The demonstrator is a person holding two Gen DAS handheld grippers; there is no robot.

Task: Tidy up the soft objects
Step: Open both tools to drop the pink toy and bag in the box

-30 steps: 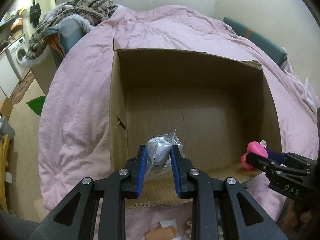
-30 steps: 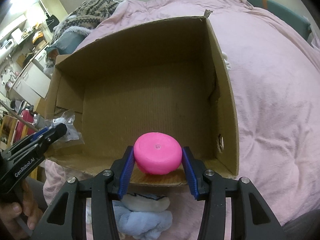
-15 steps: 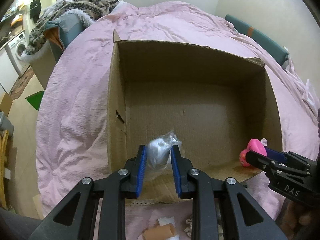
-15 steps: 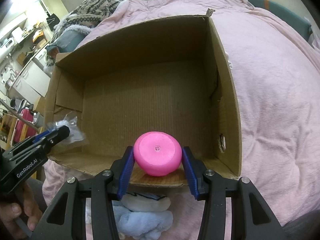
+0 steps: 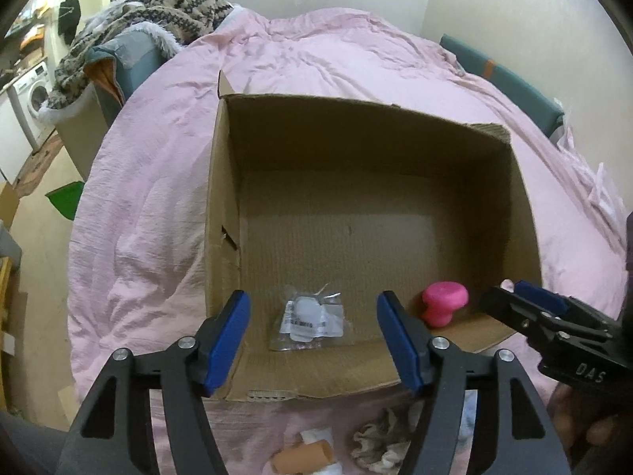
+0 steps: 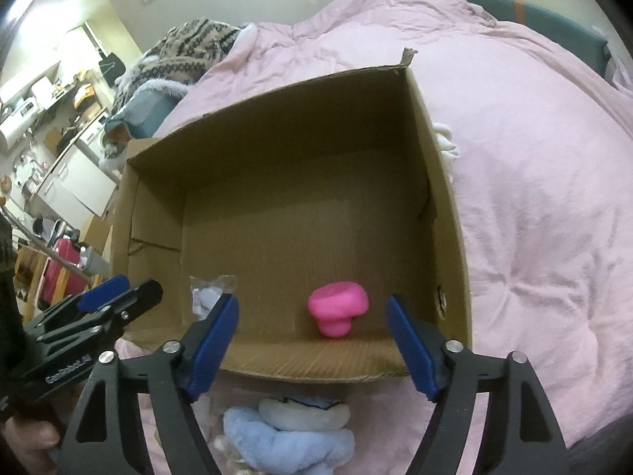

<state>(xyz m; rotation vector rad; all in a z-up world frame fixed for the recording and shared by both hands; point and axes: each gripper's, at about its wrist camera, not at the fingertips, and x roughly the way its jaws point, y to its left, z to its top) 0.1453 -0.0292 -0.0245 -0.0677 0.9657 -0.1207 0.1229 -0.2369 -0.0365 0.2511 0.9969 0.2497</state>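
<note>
An open cardboard box (image 5: 526, 213) (image 6: 443, 213) sits on a pink duvet. A clear plastic bag with a white soft item (image 5: 310, 318) (image 6: 205, 295) lies on the box floor near the front wall. A pink mushroom-shaped squishy (image 5: 443, 303) (image 6: 338, 308) lies on the floor to its right. My left gripper (image 5: 314, 336) is open and empty above the box's front edge, over the bag. My right gripper (image 6: 312, 340) is open and empty above the front edge, over the pink squishy.
In front of the box on the duvet lie a light blue plush (image 6: 289, 443), a white plush (image 6: 304, 413), an orange roll (image 5: 302, 461) and a crumpled beige cloth (image 5: 379, 441). A patterned knit pile (image 5: 158, 12) lies at the far left of the bed.
Both grippers opened. The bag dropped from the left gripper and the pink squishy from the right onto the box floor. Both grippers rose slightly over the front edge.
</note>
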